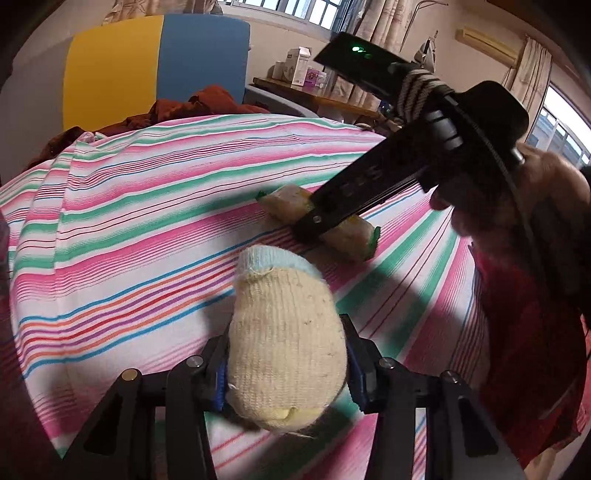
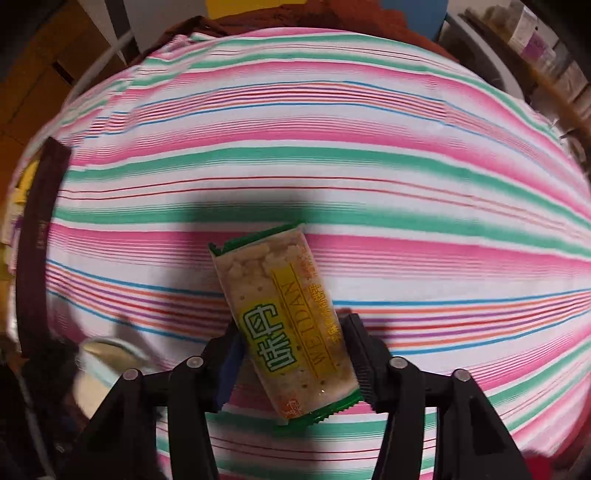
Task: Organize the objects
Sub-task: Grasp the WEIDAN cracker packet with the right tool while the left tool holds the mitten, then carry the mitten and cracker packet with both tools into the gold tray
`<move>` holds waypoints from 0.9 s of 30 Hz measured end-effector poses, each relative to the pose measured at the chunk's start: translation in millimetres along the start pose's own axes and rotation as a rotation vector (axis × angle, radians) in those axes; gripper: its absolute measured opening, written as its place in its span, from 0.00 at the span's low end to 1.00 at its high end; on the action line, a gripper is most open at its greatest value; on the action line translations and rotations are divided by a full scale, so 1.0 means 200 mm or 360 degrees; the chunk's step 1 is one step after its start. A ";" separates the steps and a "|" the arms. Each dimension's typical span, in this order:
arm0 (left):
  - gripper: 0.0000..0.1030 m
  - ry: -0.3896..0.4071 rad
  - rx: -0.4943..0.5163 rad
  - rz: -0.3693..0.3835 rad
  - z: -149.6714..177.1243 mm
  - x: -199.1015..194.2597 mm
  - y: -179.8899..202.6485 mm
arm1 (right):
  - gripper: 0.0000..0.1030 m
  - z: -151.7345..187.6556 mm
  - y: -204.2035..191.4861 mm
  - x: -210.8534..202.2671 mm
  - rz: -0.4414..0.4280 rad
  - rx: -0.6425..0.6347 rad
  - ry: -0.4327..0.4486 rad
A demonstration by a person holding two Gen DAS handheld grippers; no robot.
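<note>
Striped bedsheet (image 2: 369, 177) is carrying both items. Left gripper (image 1: 286, 373) is clamping the rolled sock (image 1: 288, 350). Right gripper (image 2: 295, 354), angled down, is straddling the cracker packet (image 2: 284, 317); full closure not discernible.

Daylight from the windows (image 1: 295, 9) at the top and right edge of the left wrist view falls across the striped sheet (image 1: 155, 206), where hard dark shadows lie. Fisheye distortion bulges the stripes and blackens the corners. In the right wrist view the edges smear with motion blur, yet the cracker packet (image 2: 284, 317) stays sharp.
</note>
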State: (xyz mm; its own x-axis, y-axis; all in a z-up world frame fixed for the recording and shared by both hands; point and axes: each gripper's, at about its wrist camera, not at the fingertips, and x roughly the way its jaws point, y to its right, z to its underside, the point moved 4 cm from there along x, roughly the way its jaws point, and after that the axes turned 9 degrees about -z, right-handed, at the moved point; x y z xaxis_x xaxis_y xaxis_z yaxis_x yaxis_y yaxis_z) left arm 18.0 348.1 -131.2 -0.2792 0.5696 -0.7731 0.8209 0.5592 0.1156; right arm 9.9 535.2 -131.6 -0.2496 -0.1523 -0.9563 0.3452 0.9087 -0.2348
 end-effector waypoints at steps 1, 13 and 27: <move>0.48 -0.0008 0.0003 -0.0014 0.01 -0.01 0.00 | 0.57 0.01 -0.03 0.01 0.0012 0.0007 0.0020; 0.48 0.0037 -0.0007 -0.0165 0.01 -0.21 0.00 | 0.56 0.11 -0.15 0.02 0.0128 -0.0003 0.0220; 0.48 0.0205 -0.0147 -0.0330 -0.06 -0.52 -0.13 | 0.48 0.06 -0.18 -0.05 0.0132 -0.0060 0.0281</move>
State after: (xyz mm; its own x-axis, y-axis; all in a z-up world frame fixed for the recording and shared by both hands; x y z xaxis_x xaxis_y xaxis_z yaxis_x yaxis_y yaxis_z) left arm 19.9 281.8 -47.0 -0.5029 0.5058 -0.7010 0.6921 0.7214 0.0240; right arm 11.7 499.5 -115.8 -0.3776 -0.0086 -0.9259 0.3379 0.9297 -0.1465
